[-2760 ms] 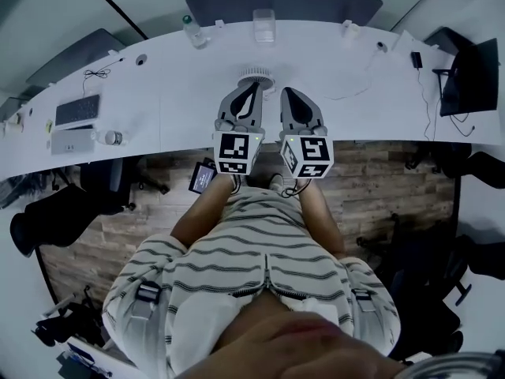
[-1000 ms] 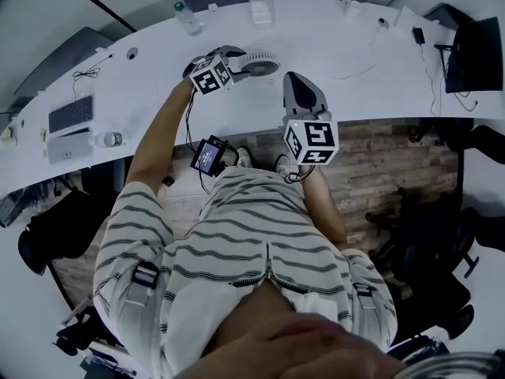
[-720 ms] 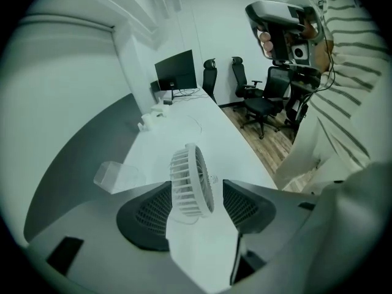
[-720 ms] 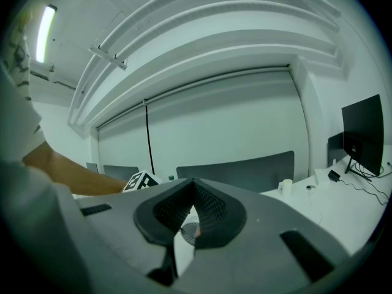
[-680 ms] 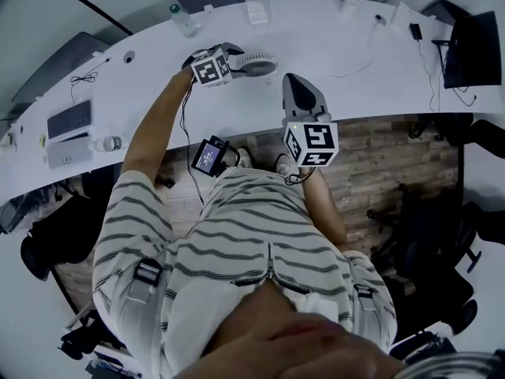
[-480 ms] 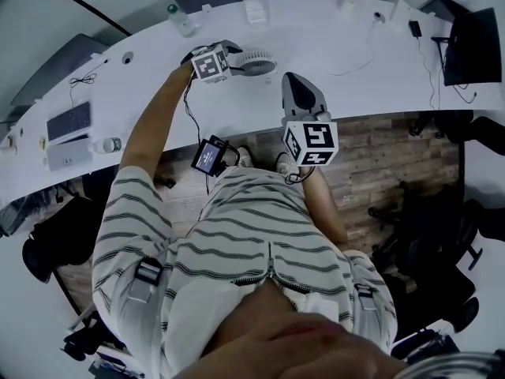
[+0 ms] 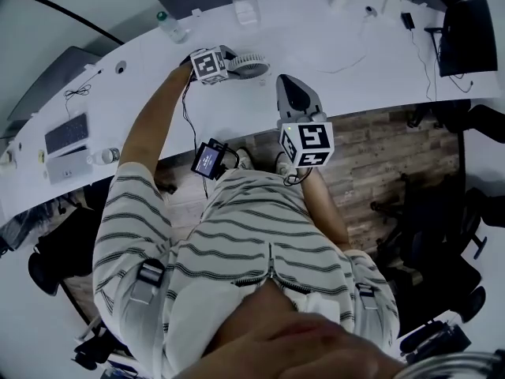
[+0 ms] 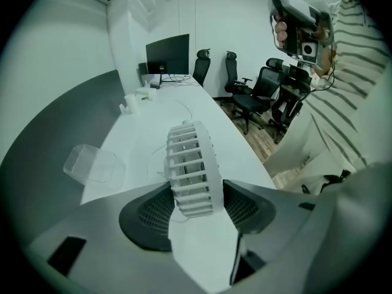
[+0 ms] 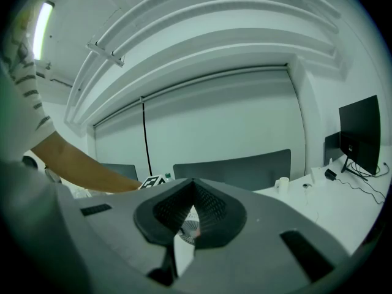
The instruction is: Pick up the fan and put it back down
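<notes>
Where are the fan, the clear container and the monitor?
fan (image 8: 191,164), left gripper view, on its slatted edge.
clear container (image 8: 90,164), left gripper view, on its near wall.
monitor (image 8: 167,55), left gripper view, on its dark screen.

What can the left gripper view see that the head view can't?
Only the left gripper view: the ribbed rim of the fan close up, standing between the wide-apart pads of the left gripper, whose jaws have just been opening. Only the head view: the keyboard, the bottle and the marker cube on the left gripper. Both: the fan, the white desk and the right gripper.
</notes>
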`<state>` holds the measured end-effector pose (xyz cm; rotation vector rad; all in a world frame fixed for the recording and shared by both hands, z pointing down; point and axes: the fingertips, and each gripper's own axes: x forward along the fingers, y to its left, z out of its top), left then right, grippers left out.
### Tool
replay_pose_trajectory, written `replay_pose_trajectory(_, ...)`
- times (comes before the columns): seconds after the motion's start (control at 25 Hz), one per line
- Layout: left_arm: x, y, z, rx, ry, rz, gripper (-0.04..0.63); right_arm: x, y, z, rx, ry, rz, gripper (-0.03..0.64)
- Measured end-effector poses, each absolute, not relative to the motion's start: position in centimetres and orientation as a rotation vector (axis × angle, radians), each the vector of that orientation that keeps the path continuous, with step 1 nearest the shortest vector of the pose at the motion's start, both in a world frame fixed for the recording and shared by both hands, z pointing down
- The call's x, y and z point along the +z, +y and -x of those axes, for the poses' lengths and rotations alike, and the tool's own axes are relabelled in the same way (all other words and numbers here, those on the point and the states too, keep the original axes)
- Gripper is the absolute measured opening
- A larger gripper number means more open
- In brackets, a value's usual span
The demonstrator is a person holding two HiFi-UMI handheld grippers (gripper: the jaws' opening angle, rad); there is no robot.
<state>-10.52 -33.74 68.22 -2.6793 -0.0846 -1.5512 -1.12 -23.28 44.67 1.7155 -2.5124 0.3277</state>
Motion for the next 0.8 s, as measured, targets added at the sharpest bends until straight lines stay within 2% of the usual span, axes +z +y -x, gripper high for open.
replay_pose_trajectory(0.8,69.5,-34.2,10.0,-1.473,0.121,2.767,0.241,45.8,-22.6,-0.2,0.36,-2.462,-1.762,0.006)
